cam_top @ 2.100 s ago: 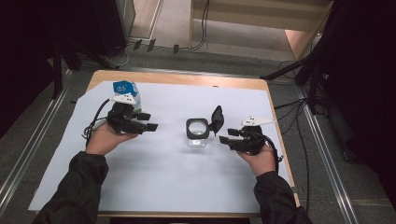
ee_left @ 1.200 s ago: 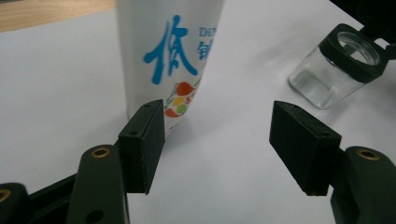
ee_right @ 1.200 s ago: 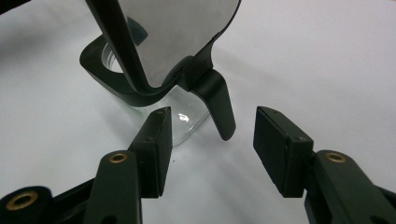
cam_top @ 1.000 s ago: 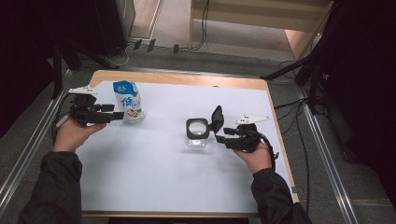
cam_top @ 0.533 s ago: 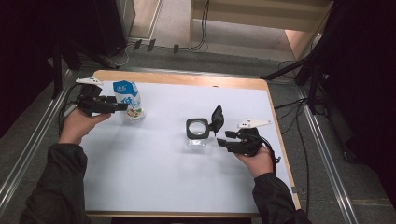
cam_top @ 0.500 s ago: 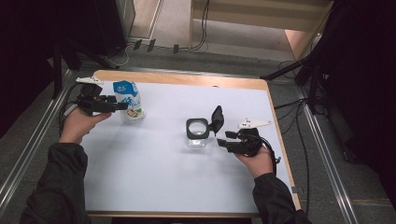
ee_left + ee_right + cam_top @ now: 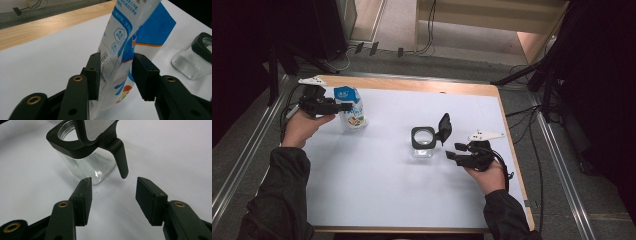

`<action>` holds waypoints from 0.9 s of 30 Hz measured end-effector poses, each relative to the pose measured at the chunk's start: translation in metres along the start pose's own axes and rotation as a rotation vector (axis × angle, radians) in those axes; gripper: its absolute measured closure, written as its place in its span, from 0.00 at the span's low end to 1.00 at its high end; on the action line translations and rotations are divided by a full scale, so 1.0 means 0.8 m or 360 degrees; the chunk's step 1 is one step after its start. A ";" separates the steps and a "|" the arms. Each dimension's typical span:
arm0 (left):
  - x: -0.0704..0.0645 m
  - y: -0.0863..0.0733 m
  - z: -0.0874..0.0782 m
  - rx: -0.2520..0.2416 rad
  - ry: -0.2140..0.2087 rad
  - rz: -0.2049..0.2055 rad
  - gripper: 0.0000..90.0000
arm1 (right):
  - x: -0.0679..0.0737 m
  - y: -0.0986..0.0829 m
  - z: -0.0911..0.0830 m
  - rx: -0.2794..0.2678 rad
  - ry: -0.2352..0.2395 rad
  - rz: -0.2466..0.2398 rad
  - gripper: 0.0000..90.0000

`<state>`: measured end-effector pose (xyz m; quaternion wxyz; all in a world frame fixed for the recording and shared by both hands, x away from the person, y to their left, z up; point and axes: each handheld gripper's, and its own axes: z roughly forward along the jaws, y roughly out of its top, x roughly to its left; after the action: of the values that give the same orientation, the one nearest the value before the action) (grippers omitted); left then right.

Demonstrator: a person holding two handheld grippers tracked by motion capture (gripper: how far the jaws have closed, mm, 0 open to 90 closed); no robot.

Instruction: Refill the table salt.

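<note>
Right gripper (image 7: 455, 151) nearest, just right of square clear glass jar with black collar and flipped-up lid (image 7: 424, 141); jaws spread wide, empty, pads (image 7: 84, 195) short of jar wall. Jar upright mid white table sheet (image 7: 377, 190), mouth open. Left gripper (image 7: 343, 106) far left of jar, jaws straddling blue-and-white printed pouch (image 7: 125, 50); left pad touching, right pad contact unclear. Pouch upright, well apart from jar.

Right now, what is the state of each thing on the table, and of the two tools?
Pouch: upright, between the left tool's jaws.
Glass jar: upright, looks empty.
Lid: flipped open, hinged to the jar.
Left tool: open around the pouch; no squeeze visible.
Right tool: open, empty, beside the jar.
</note>
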<state>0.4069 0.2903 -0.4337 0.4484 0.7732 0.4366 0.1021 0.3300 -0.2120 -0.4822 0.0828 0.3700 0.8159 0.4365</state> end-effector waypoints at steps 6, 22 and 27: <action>-0.006 0.001 0.000 0.0016 0.0010 0.0049 0.84 | 0.002 0.001 0.001 -0.0004 0.0020 0.0001 0.55; -0.022 0.012 0.000 0.0121 -0.0043 0.0048 1.00 | 0.012 0.008 -0.004 -0.0032 0.0067 -0.0002 0.57; -0.028 0.017 -0.002 0.0137 -0.0141 0.0025 1.00 | 0.016 0.009 -0.010 -0.0035 0.0085 0.0009 0.59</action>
<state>0.4006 0.2708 -0.4166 0.4328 0.7990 0.4141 0.0526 0.3214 -0.2061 -0.4691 0.0639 0.3596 0.8120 0.4553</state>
